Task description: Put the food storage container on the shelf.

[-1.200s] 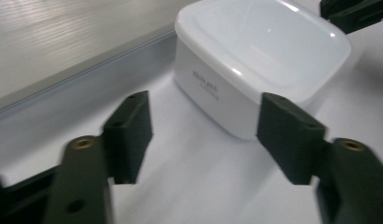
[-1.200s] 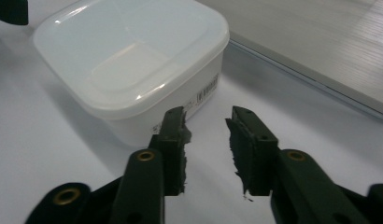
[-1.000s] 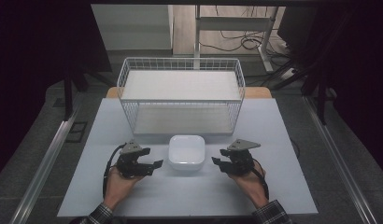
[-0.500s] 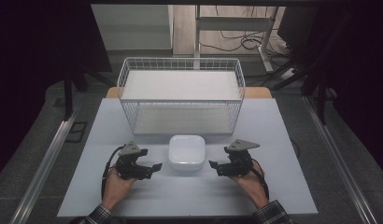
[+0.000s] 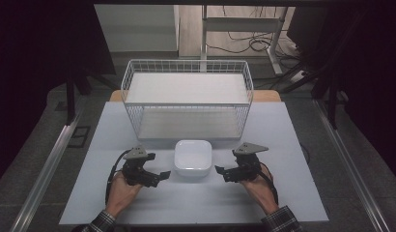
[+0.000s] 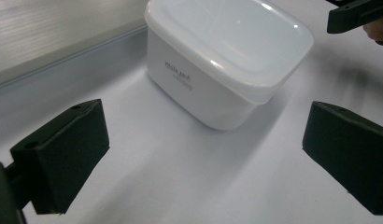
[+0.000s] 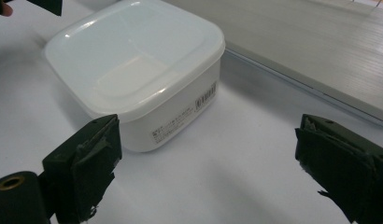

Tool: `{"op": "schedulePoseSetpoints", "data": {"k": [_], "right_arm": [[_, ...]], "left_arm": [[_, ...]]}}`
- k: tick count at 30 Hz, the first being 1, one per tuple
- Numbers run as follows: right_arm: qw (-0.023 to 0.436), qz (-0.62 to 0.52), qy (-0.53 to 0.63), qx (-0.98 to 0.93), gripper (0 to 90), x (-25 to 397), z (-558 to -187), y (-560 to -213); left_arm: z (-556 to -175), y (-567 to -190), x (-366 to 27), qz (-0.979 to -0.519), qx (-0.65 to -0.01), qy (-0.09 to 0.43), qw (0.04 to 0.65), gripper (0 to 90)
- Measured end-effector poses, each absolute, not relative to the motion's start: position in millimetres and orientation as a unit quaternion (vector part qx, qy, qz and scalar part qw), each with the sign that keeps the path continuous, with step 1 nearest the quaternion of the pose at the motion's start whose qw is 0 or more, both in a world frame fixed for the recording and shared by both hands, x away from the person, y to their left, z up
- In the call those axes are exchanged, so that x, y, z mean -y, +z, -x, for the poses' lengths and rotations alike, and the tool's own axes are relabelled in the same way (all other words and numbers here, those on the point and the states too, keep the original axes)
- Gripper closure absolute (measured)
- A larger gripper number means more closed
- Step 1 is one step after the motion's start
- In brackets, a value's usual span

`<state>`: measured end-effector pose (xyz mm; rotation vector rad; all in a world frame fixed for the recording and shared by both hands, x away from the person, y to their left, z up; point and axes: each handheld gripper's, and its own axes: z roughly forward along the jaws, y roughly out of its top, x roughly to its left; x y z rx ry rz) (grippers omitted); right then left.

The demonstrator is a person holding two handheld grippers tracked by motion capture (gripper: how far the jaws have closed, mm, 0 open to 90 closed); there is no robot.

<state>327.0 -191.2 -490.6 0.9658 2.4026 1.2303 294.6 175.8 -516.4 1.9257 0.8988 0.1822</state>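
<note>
A white lidded plastic container (image 5: 192,157) sits on the table between both hands, in front of the wire basket (image 5: 187,72). My left gripper (image 5: 160,176) rests on the table to its left, jaws open and empty, pointing at the container (image 6: 227,60). On the container's right my right gripper (image 5: 220,170) is also open and empty, a short gap from the container (image 7: 138,74). In the left gripper view the right gripper's jaw tip shows at the top right. Neither gripper touches the container.
The white wire basket stands behind the container with a pale board (image 5: 186,88) laid inside it. The table's white mat (image 5: 283,130) spreads to both sides. Cables and a metal frame (image 5: 244,24) lie on the floor beyond the table.
Both grippers have edged slightly inward toward the container; the container itself has not moved.
</note>
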Motion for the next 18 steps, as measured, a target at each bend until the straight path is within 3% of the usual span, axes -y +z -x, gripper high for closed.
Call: {"op": "schedulePoseSetpoints", "data": {"k": [14, 18], "right_arm": [[0.115, -0.34, 0.439, -0.824, 6.1, 186.5, -329.1, -473.9], [0.115, -0.345, 0.439, -0.822, 5.1, 181.9, -330.8, -469.2]], "left_arm": [[-301.6, -504.0, -180.1, -0.792, -0.377, 0.081, 0.473, 3.7], [-306.3, -499.4, -175.5, -0.787, -0.381, 0.059, 0.481, 4.2]]}}
